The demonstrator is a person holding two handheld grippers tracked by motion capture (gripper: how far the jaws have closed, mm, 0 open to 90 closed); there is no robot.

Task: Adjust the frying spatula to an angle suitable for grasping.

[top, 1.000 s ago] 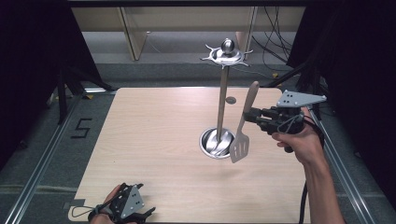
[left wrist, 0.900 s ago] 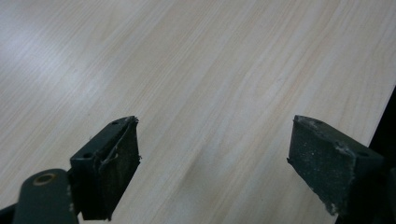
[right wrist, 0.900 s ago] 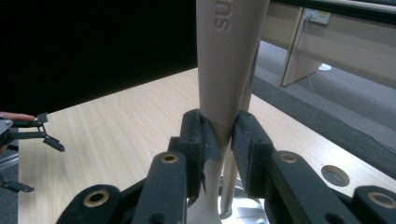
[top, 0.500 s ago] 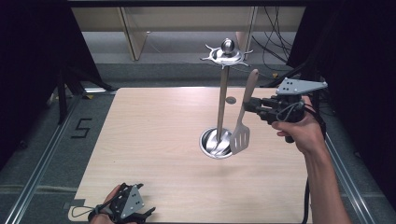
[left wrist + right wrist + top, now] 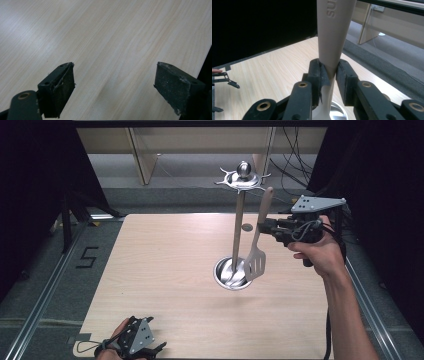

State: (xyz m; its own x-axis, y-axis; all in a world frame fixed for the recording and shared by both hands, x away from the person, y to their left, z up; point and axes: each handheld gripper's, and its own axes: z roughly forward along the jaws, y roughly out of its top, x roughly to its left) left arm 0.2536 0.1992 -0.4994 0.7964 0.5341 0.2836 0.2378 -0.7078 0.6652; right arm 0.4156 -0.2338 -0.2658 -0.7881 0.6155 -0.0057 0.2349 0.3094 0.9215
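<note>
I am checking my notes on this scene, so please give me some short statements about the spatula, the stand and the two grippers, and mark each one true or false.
1. The right gripper is shut on the spatula handle. True.
2. The spatula lies flat on the table. False: it is held nearly upright in the air, blade downward, beside the metal stand.
3. The left gripper has its jaws open with nothing between them. True.
4. The stand's round base sits at the table's near left corner. False: it sits right of the middle.
5. Several utensils hang from the stand's top. False: its hooks are bare.
</note>
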